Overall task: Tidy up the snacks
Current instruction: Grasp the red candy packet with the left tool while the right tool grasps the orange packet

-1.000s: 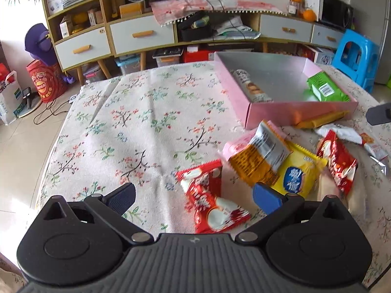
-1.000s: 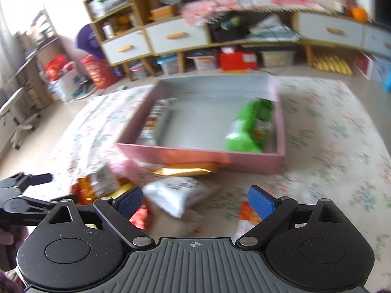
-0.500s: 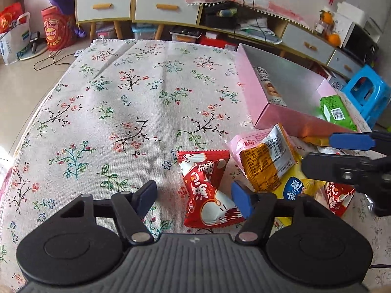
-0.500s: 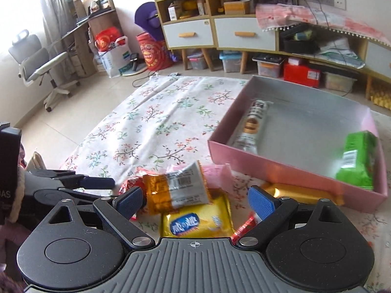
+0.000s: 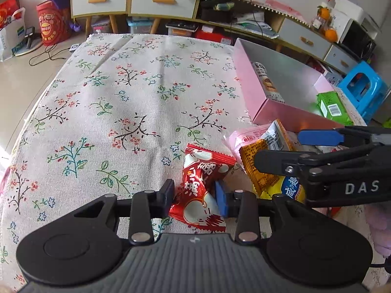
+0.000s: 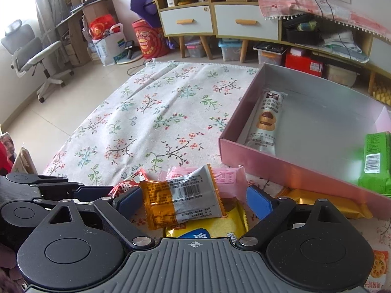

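Observation:
My left gripper is shut on a red and white snack packet lying on the floral cloth. My right gripper is open, its fingers on either side of an orange and grey packet that lies on a yellow packet and a pink packet. The right gripper also shows in the left wrist view. The pink box holds a long biscuit pack and a green packet.
A gold bar lies against the box's front wall. The floral tablecloth stretches to the left and far side. Drawers, shelves and storage bins stand behind the table; a blue stool is at the right.
My left gripper moved onto the red packet and closed on it. My right gripper swung left and came down around the orange and grey packet.

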`<state>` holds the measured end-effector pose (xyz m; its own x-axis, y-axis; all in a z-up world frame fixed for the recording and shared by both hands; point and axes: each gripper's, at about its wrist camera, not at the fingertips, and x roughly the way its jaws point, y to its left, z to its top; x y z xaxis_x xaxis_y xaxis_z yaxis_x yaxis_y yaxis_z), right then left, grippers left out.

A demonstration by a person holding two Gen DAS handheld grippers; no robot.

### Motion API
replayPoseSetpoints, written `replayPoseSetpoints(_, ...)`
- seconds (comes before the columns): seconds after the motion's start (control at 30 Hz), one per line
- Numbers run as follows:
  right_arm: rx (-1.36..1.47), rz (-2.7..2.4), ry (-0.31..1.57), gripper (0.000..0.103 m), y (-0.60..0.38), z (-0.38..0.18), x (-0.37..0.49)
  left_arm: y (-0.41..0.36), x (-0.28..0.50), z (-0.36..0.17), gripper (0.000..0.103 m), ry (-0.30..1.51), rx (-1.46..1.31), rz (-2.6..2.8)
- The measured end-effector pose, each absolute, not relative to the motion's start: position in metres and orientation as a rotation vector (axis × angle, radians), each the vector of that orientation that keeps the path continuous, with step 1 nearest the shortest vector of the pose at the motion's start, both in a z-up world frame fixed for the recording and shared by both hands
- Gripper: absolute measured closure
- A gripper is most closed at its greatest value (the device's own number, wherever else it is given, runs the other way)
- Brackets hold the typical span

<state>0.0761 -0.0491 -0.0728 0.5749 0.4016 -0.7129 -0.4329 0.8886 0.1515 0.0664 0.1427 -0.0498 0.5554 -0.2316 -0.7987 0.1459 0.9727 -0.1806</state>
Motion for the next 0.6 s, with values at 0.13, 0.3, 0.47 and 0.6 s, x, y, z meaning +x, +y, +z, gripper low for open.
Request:
replayPoseSetpoints(0.13,-0.055,0.468,0.83,0.016,-0.042,-0.076,0.078,0.142,0.066,-0.05,0.068,0.958,-0.082,-0.236)
replayPoseSetpoints(0.3,-0.054,0.418,0.832,0.027,-0.041,-0.078,0.082,0.139,0.064,-0.051,0.057,0.949,-0.07,-0.247)
replayPoseSetpoints(0.47,-0.042,0.384,0.843,0.043,-0.044,-0.078,0.083,0.137,0.064,-0.05,0.05,0.947,-0.059,-0.258)
replayPoseSetpoints(0.6,0.017,0.361,0.861,0.067,-0.055,-0.075,0.088,0.136,0.065,-0.05,0.05,0.948,-0.056,-0.258)
